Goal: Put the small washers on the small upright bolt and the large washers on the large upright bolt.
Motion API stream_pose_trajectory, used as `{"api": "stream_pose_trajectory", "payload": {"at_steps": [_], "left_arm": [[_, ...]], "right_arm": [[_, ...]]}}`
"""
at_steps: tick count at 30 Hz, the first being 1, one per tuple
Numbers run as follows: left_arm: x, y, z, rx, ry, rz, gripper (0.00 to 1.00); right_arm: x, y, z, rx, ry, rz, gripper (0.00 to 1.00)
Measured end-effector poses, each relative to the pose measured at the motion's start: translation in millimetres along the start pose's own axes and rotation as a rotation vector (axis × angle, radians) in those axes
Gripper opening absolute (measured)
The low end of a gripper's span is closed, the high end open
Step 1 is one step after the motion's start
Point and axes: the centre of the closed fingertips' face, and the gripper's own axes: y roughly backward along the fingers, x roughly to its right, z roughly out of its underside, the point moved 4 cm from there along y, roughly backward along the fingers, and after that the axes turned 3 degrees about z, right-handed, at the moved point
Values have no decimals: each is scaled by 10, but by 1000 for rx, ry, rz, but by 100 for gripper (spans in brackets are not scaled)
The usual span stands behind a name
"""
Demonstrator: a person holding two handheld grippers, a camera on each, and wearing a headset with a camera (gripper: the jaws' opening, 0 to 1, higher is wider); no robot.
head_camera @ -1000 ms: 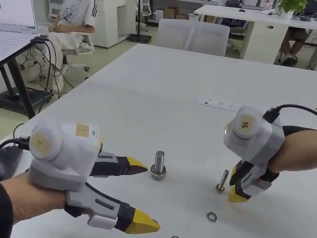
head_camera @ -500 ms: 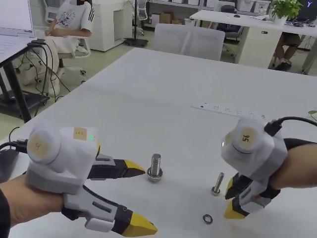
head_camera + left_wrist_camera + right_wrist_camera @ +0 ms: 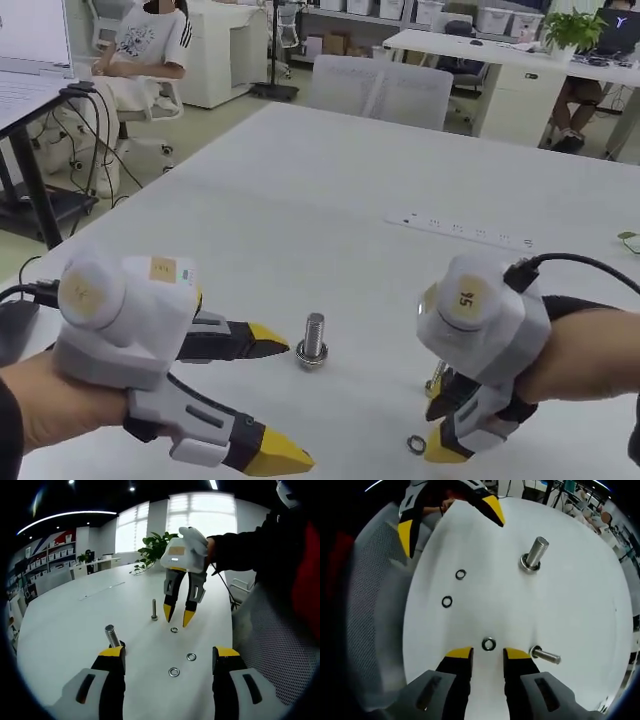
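At the near side of the bench (image 3: pixel 330 200), the right claw (image 3: pixel 488 653) points down at the surface, its yellow tips a narrow gap apart with nothing gripped between them. The nearest washer (image 3: pixel 489 644) lies flat just ahead of that gap, in line with it; whether a tip touches it I cannot tell. The small upright bolt (image 3: pixel 545 655) stands just beside one jaw of this claw, and in the head view the claw's body partly hides it. Farther out on the bench lie a second washer (image 3: pixel 447 601) and a third washer (image 3: pixel 461 574), near each other and apart from both bolts. They sit between the right claw and the left claw (image 3: pixel 169 654). The left claw is held low and level, spread wide and empty. The large upright bolt (image 3: pixel 112 635) stands just beside one of its tips, outside the gap and well apart from the small bolt. A white power strip (image 3: pixel 460 228) lies across the bench beyond.
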Motion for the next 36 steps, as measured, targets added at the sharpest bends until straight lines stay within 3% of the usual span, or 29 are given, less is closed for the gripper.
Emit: {"api": "stream_pose_trajectory", "payload": {"at_steps": [9, 36], "left_arm": [[-1, 30, 3, 10, 5, -3, 70], [-7, 19, -10, 22, 9, -3, 69]], "right_arm": [[-7, -122, -7, -35, 34, -1, 24], [12, -151, -15, -57, 62, 16, 14]]}}
